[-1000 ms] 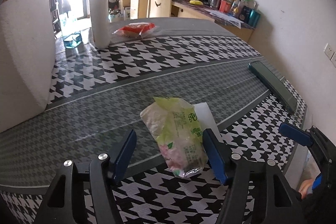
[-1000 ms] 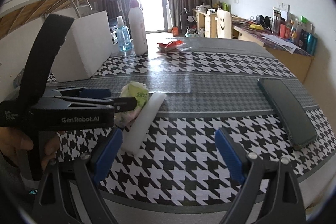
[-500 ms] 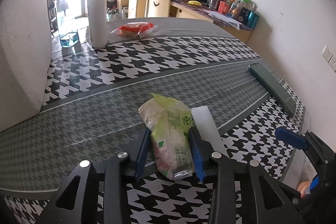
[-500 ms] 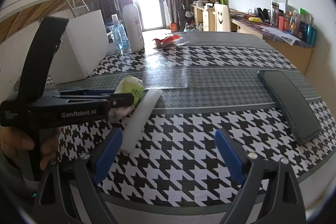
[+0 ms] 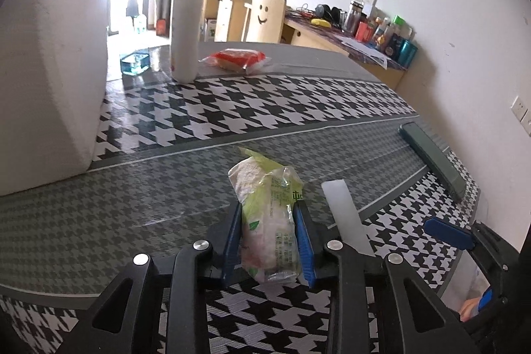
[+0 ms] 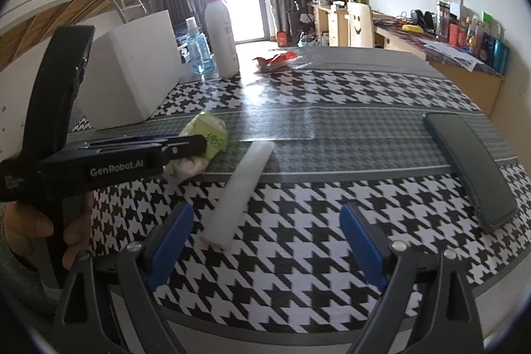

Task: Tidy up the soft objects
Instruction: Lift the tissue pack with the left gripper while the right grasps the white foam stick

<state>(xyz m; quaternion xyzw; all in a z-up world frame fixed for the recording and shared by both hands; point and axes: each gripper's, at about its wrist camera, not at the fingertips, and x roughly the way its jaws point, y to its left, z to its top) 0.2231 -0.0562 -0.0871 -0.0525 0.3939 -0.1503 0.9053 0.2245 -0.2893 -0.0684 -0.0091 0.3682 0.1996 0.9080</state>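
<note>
— Why is the left gripper (image 5: 267, 240) set so low?
— Its fingers have just been closing and now clamp the tissue pack (image 5: 267, 214) across its soft middle, on the surface (image 5: 272, 108).
— And the right gripper (image 6: 265, 246)?
— Fingers apart, nothing between them; the white foam strip (image 6: 237, 191) lies just beside.
— Room to lift?
— Probably: foam block (image 5: 49, 75) and dark case (image 6: 471, 168) sit well apart.

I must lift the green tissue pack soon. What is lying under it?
Under the tissue pack, the houndstooth tablecloth shows around it. The spot directly beneath is covered. The white strip lies beside it.
</note>
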